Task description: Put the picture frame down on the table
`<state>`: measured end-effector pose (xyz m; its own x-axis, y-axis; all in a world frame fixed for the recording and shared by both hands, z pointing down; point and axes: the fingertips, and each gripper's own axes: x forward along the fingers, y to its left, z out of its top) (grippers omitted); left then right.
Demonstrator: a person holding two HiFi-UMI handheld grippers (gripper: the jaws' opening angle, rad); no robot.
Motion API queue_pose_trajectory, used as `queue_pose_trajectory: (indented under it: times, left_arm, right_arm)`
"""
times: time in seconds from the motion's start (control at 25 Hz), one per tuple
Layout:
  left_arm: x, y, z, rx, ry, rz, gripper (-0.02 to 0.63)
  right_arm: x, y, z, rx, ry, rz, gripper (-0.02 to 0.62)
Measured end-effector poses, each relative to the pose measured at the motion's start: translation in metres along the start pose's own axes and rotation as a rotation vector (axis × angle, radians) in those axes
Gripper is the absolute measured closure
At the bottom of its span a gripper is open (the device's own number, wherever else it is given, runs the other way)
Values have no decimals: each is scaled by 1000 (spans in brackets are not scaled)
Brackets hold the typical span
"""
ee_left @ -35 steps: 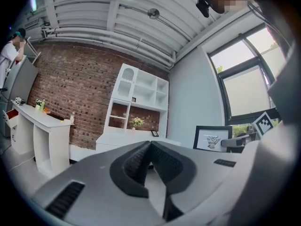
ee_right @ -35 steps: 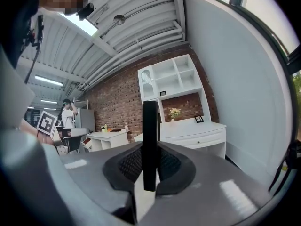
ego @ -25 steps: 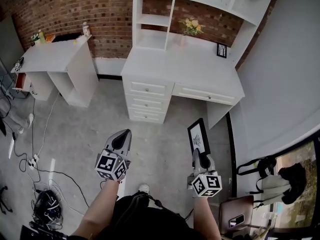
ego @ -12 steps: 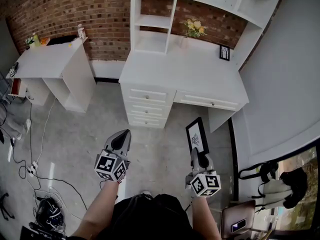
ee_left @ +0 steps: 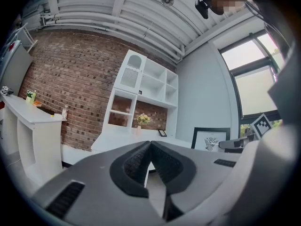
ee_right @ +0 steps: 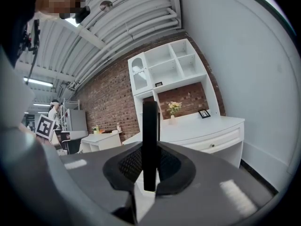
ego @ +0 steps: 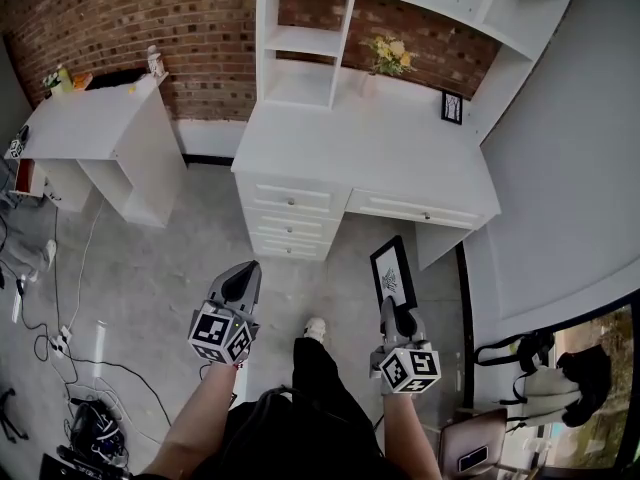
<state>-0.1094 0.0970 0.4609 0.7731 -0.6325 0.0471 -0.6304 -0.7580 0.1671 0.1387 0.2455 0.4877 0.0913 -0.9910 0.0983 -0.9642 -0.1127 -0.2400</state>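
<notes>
A black picture frame [ego: 393,271] with a white print stands upright over the grey floor, and my right gripper [ego: 391,308] is shut on its lower edge. In the right gripper view the frame [ee_right: 150,121] shows edge-on between the pads of the right gripper [ee_right: 150,160]. My left gripper [ego: 244,271] hangs level beside it, shut with nothing between its jaws; its tips [ee_left: 150,143] meet. From the left gripper view the frame [ee_left: 210,138] shows at the right. The white desk [ego: 370,153] stands ahead, apart from both grippers.
On the desk stand a small black frame [ego: 452,106] and a vase of yellow flowers [ego: 388,55], under white shelves [ego: 300,38]. A second white table [ego: 90,120] stands at the left by the brick wall. Cables [ego: 85,368] lie on the floor; bags [ego: 560,363] sit at the right.
The desk has come nearer in the head view as the person walks toward it; a leg and shoe now step forward between the grippers. Both grippers keep their pose and grip.
</notes>
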Motion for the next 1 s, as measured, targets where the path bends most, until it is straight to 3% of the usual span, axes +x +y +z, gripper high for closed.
queue_pose_trajectory:
  times: [0.52,1.0]
  left_arm:
    - [87,53,17,5,12,61,609]
    - [160,86,15,-4,37,113,609]
  right_arm:
    - [128,-18,22,9,31,86,552]
    - [212,-49,21,12,81,133,552]
